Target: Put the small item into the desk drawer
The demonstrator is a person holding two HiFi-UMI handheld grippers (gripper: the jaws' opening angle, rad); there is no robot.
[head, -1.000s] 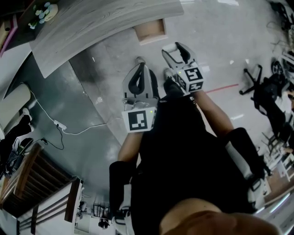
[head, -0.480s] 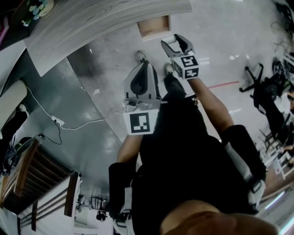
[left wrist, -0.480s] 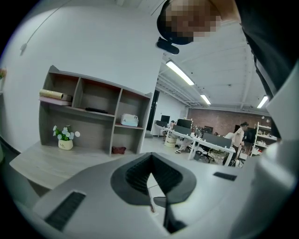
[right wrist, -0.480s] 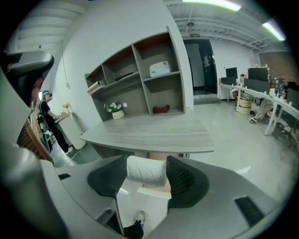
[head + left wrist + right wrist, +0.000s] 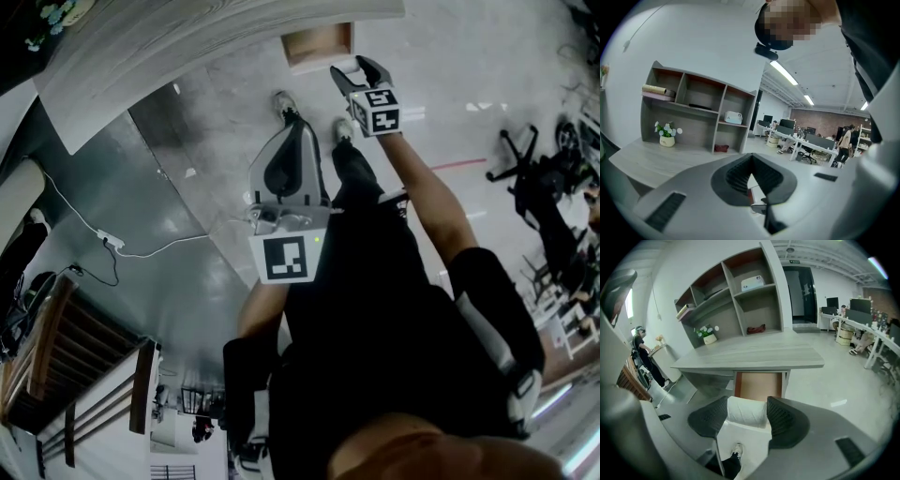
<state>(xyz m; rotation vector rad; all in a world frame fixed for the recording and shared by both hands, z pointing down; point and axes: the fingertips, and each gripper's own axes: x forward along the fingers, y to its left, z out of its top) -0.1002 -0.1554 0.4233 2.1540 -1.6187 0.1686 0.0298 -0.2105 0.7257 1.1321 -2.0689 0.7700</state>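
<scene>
My right gripper point(image 5: 746, 404) was squeezed on the small item point(image 5: 746, 413). It was a white roll, short and round, a bit wrinkly on the outside. It lay sideways between the two dark jaws and touched both of them. Just past the tips was the desk drawer point(image 5: 758, 386), pulled open and light brown inside, under the grey desk point(image 5: 750, 357). The roll was in front of the drawer, not inside it. My left gripper point(image 5: 751, 161) was closed with nothing in it, well behind the right one. A second before, my right gripper was farther back from the drawer; now it had come up close. The left gripper had hardly moved.
</scene>
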